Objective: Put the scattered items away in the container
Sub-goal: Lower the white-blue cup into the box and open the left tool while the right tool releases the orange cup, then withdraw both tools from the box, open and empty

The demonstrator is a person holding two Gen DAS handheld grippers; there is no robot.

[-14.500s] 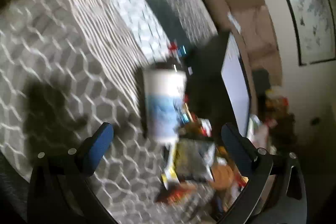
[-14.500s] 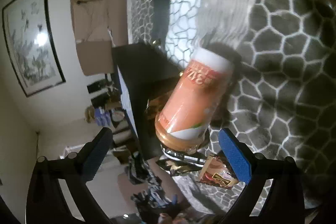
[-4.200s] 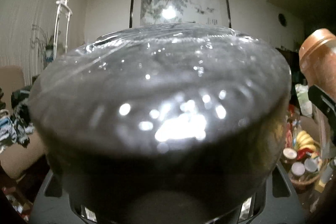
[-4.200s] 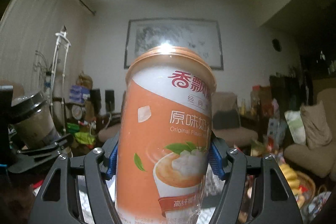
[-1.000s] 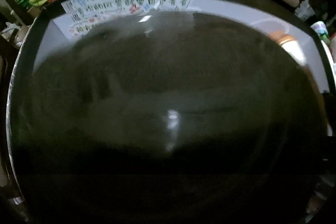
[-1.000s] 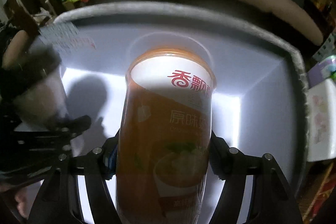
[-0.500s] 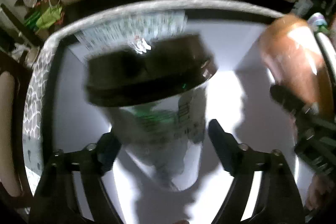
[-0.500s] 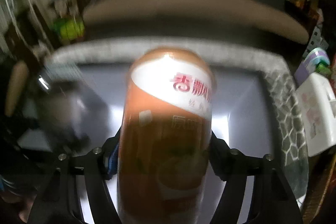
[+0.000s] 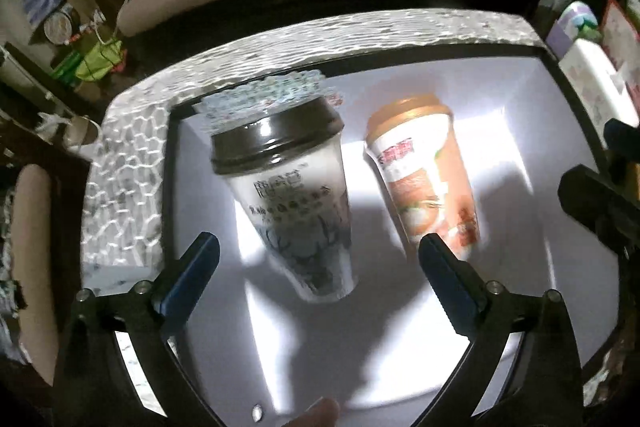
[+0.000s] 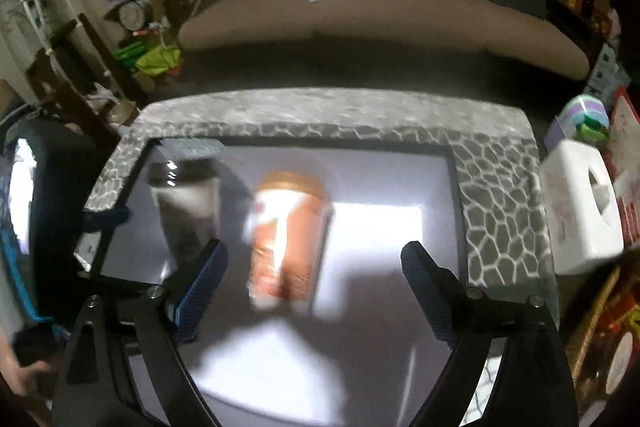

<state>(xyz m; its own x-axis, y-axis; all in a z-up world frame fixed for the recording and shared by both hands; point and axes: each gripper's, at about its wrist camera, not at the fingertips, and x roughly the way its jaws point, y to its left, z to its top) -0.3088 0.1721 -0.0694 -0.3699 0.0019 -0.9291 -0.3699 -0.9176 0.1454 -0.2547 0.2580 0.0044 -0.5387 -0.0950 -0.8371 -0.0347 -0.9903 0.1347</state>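
While both cups stand in the white container [image 9: 532, 131], the left tool [image 9: 318, 269] and right tool [image 10: 314, 277] gape wide, empty; the dark-lidded cup [image 9: 288, 195] sits at nine o'clock of the orange milk-tea cup [image 9: 424, 175].

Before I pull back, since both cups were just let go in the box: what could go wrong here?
The dark-lidded cup stands tall between the open fingers of the left hand-held gripper; a sideways retreat could clip and topple it. The orange cup stands close beside it, so one fall may knock the other. The right hand-held gripper is also open just above the container.

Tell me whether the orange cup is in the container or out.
In. The orange cup stands upright on the white floor of the container, beside the dark-lidded cup, clear of both open grippers.
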